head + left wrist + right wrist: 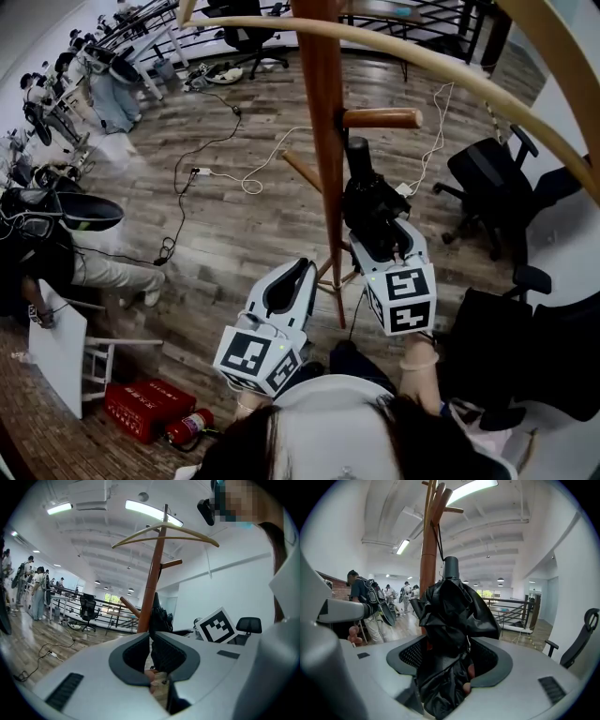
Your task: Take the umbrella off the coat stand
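- Your right gripper (451, 644) has its jaws spread wide, and the black folded fabric umbrella (450, 606) stands between them. The pads flank the bundle, but I see no squeeze on it. Close firmly on its thick middle before you lift.
- Your left gripper (150, 637), on the near side of the coat stand, has its jaws together on nothing. Hold it clear, or bring it up to steady the pole.
- The umbrella hangs right against the tall reddish-brown wooden coat stand (323, 141), slung by a thin black cord (439, 541) from a peg higher up.
- Once you have a grip, I judge the best lift is up first, so the cord slackens. Then move outward along the peg, away from the coat stand. Dragging it off sideways could tip the stand.
- Watch the short round wooden peg (380, 118) jutting from the coat stand just above the umbrella, as it could snag the fabric.
- Around the foot of the coat stand lies a brown wood-plank floor (234, 234), with white and black cables (248, 183) trailing across it.
- Beyond the coat stand are a black office chair (487, 178) and a black railing (412, 14). People (114, 94) stand well off to its far left.
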The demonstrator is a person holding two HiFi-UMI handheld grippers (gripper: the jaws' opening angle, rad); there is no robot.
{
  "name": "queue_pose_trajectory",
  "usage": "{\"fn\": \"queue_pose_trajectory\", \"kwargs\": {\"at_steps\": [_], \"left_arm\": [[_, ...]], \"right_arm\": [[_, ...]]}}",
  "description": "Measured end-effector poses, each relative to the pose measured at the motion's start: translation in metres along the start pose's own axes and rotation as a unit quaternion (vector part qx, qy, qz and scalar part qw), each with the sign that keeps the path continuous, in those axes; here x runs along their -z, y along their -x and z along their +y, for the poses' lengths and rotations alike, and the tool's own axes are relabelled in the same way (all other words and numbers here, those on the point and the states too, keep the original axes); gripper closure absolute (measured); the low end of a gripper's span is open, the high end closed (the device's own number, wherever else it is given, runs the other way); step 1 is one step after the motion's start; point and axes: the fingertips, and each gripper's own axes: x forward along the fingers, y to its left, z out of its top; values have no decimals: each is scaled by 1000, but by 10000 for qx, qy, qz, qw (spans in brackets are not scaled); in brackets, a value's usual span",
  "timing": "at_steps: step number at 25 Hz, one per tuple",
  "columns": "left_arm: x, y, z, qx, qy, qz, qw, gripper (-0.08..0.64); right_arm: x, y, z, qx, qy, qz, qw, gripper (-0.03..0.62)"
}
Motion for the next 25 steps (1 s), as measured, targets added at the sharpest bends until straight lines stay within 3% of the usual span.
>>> {"fn": "queue_pose_trajectory", "kwargs": {"at_steps": [13,25], "left_arm": [[-1,-6,1,4,-9,-11,10000,526],[-6,3,5,-52,-21,-77,10000,526]], "right_arm": [[1,-9,-2,267,112,341,9990,322],[2,-5,-2,372,69,265,9989,341]]}}
